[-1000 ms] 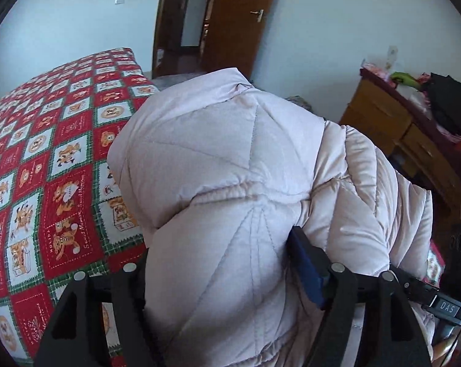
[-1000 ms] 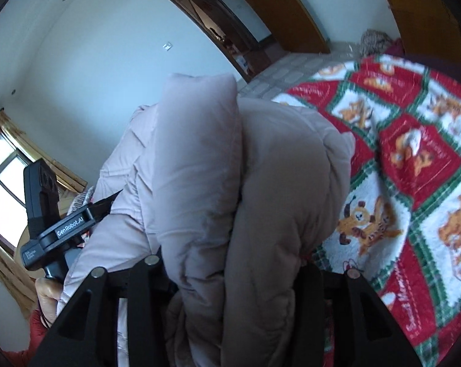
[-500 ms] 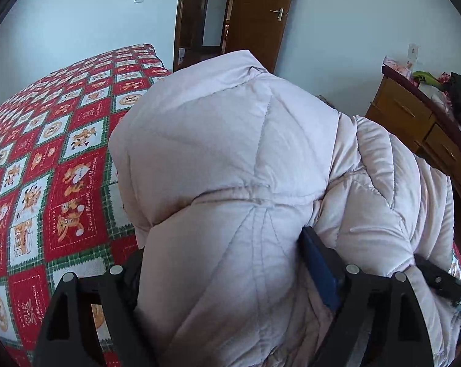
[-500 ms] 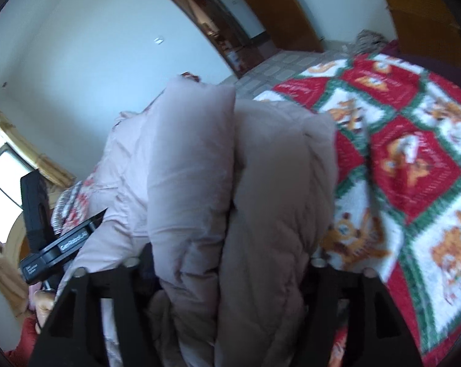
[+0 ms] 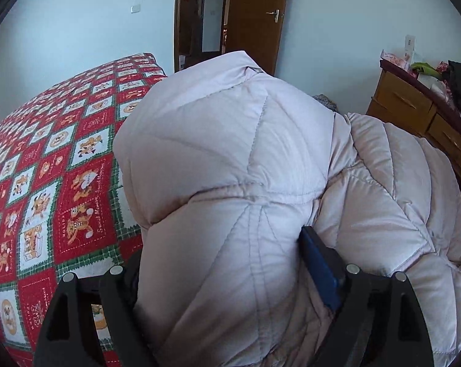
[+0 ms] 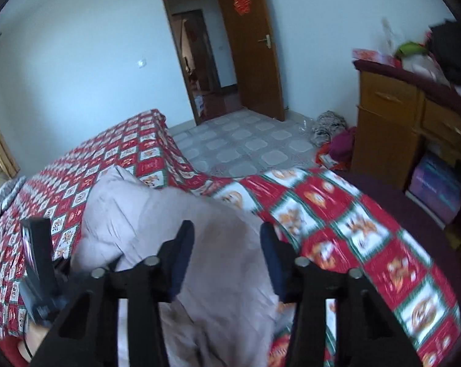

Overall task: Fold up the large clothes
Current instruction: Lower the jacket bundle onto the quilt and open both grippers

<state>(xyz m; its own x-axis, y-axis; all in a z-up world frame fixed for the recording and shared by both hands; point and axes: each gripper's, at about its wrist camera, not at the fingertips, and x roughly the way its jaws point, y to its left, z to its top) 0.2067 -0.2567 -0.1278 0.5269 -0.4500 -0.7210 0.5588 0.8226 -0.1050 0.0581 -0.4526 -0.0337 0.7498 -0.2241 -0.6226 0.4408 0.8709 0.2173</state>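
We are keeping a pale pink quilted down jacket (image 5: 236, 159), bunched into a thick bundle, on the bed (image 5: 62, 159) with its red, white and green patchwork cover. Our left gripper (image 5: 227, 263) is straddling the near fold of the jacket, its black fingers set wide on either side and the blue pad (image 5: 317, 270) of one pressing into the padding; it is clamping that thick fold. Our right gripper (image 6: 227, 257) is hovering above the jacket (image 6: 181, 229), its jaws part spread and having just been closing, with no cloth between them and the jacket lying below. Also showing: an open brown door (image 6: 252, 46) bearing a red paper emblem (image 6: 241, 1), a wooden dresser (image 6: 395, 122) heaped with items, and a tiled floor (image 6: 248, 146).
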